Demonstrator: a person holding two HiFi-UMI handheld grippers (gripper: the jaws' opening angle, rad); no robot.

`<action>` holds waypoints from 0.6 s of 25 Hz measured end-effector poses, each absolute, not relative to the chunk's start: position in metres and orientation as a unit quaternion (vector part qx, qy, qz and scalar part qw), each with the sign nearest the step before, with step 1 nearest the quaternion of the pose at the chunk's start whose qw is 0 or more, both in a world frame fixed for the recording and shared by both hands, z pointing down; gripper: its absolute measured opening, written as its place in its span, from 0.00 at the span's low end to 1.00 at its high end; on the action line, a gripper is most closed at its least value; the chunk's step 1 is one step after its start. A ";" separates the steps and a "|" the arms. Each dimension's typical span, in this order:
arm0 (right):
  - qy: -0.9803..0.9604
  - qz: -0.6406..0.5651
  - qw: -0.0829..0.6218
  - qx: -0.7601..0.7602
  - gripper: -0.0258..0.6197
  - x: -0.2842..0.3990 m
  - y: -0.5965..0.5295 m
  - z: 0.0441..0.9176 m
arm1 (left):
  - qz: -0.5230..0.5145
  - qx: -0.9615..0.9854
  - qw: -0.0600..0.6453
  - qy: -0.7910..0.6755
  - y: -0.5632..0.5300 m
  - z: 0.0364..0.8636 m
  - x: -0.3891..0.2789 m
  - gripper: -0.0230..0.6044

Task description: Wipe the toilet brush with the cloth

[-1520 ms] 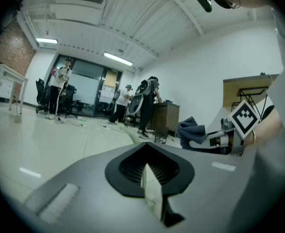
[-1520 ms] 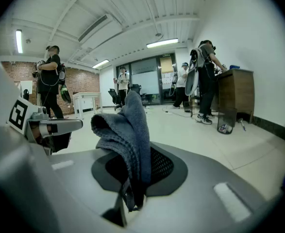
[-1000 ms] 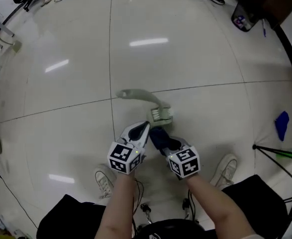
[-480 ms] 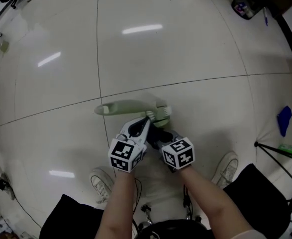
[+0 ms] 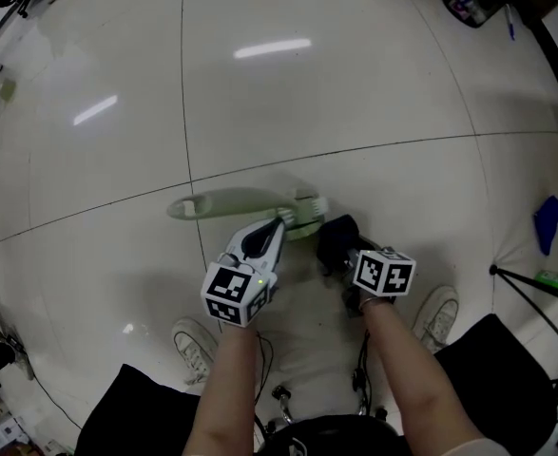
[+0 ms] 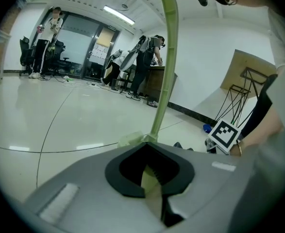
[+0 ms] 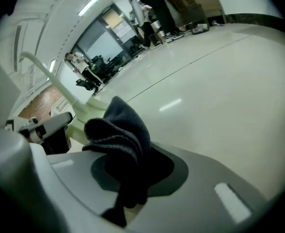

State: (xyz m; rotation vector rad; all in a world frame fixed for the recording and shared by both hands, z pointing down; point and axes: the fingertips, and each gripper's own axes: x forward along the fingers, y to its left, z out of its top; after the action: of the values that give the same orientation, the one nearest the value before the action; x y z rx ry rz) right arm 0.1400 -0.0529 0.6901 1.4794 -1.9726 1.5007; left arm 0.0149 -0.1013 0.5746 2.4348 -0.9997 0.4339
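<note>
A pale green toilet brush [image 5: 231, 202] is held above the floor, handle pointing left and its head [image 5: 309, 218] toward me. My left gripper [image 5: 279, 222] is shut on the brush just behind the head; in the left gripper view the handle [image 6: 162, 72] rises straight up from the jaws. My right gripper [image 5: 343, 255] is shut on a bunched dark cloth [image 5: 336, 235]. The cloth sits just right of the brush head, and I cannot tell whether they touch. In the right gripper view the cloth [image 7: 122, 137] bulges from the jaws, with the brush [image 7: 79, 113] at left.
Pale tiled floor [image 5: 355, 93] with dark grout lines lies all around. My shoes [image 5: 197, 346] [image 5: 436, 315] are below the grippers. A blue object [image 5: 546, 222] and black tripod legs [image 5: 535, 283] lie at right. People stand far off by desks [image 6: 149, 57].
My right gripper has carried the cloth to the right, off the brush's neck and out beside its head. The brush handle has swung a bit further left.
</note>
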 end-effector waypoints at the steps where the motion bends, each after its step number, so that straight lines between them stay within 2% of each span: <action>1: -0.664 0.521 0.116 0.525 0.14 0.154 -0.055 0.689 | 0.159 0.887 0.234 -0.365 -0.100 0.575 0.015 0.05; 5: -0.649 0.513 0.089 0.555 0.14 0.195 -0.078 0.677 | 0.164 0.886 0.229 -0.368 -0.096 0.576 0.017 0.05; 9: -0.715 0.514 0.086 0.466 0.14 0.169 -0.121 0.656 | 0.162 0.881 0.235 -0.377 -0.097 0.575 0.019 0.05; 15: -0.747 0.540 0.183 0.341 0.14 0.125 -0.139 0.674 | 0.159 0.875 0.242 -0.387 -0.099 0.573 0.019 0.05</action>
State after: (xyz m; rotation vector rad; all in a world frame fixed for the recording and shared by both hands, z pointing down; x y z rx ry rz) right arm 0.1251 -0.1390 0.6745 0.9626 -2.1072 1.5241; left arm 0.0189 -0.0986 0.5735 2.3926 -1.0585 0.4349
